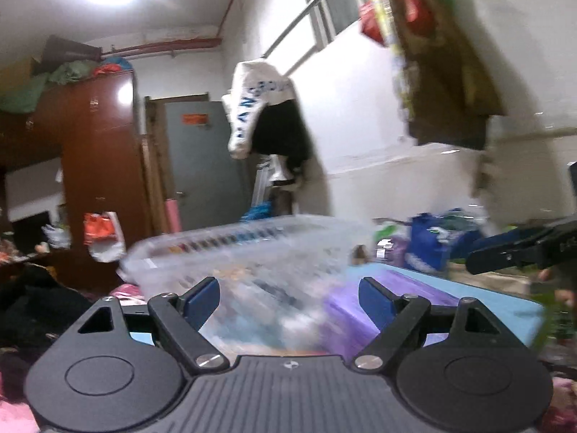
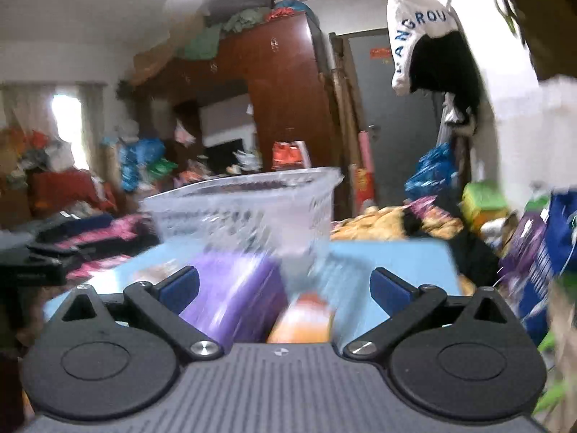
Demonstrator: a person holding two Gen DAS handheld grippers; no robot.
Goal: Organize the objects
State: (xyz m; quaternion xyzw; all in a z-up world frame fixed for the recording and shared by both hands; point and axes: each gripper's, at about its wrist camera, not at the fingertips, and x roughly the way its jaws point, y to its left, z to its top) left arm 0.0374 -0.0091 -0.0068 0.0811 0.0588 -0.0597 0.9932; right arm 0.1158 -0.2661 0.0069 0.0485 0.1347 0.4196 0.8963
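Pretty blurry moment, but here's what I can make out, using the clear plastic basket [image 1: 249, 249] as the anchor. Far off to its left stands a big brown wardrobe [image 1: 97, 144] with clothes piled on top, and an orange-and-white bag [image 1: 102, 234] hangs between the two. The basket sits on a light blue tabletop [image 2: 393, 256] with stuff inside that's too smeared to name. Just in front of the basket lies a purple box [image 2: 230, 288], and right of that box something orange [image 2: 303, 321], also too blurred to identify. Behind the basket, a grey door [image 1: 202, 166] and a white garment with blue lettering [image 1: 252, 104] hanging on the wall.

The left tongs [image 1: 288, 303] are spread wide with nothing pinched, pointing at the basket's near side. The right tongs [image 2: 285, 285] are spread wide too, empty, with the purple box and the orange thing showing between the fingers.
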